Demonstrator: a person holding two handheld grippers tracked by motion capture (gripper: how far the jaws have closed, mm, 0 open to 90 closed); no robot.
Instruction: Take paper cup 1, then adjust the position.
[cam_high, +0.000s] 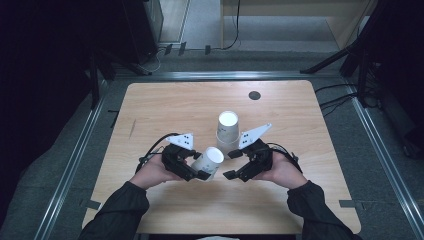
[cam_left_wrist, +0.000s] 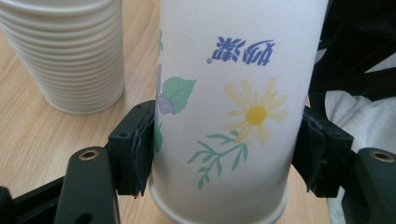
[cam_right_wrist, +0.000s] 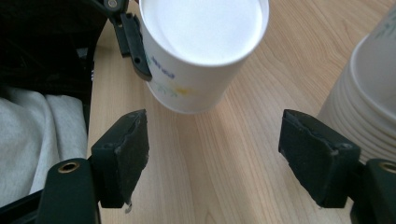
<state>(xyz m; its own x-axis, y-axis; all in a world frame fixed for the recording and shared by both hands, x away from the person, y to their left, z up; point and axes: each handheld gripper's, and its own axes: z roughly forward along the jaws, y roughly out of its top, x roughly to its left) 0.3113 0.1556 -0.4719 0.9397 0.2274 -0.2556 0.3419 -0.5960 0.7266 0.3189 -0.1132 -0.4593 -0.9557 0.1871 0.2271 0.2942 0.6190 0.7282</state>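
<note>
Here, left jaws: clamped on the paper cup (cam_left_wrist: 233, 116), one pad pressed against each side of its wall near the rim end; in the left gripper view the pads sit just above the rolled rim at the bottom of the picture.
Left gripper (cam_high: 197, 172): held in the person's left hand (cam_high: 155, 172) at the near middle of the table (cam_high: 165, 100), pointing toward the right gripper.
Cup, long axis: tilted, closer to lying than standing; in the high view its flat white bottom faces up and toward the right, and its open mouth faces down toward the left hand.
Cup, print: a yellow daisy, green leaves and blue lettering, which reads upside down in the left gripper view.
Cup, place: lifted between the two grippers, just in front of the stack of cups (cam_high: 227, 131).
Right jaws: standing wide apart with nothing between the pads but bare wood.
Right gripper (cam_high: 235, 172): in the right hand (cam_high: 282, 172), aimed at the cup's closed bottom (cam_right_wrist: 201, 28), near it but apart.
Stack: upside down on the table, bottoms up, touching nothing I can make out; its ribbed rims show at the edge of both gripper views.
Farther off: a small dark round disc (cam_high: 254, 95) near the far edge of the table.
</note>
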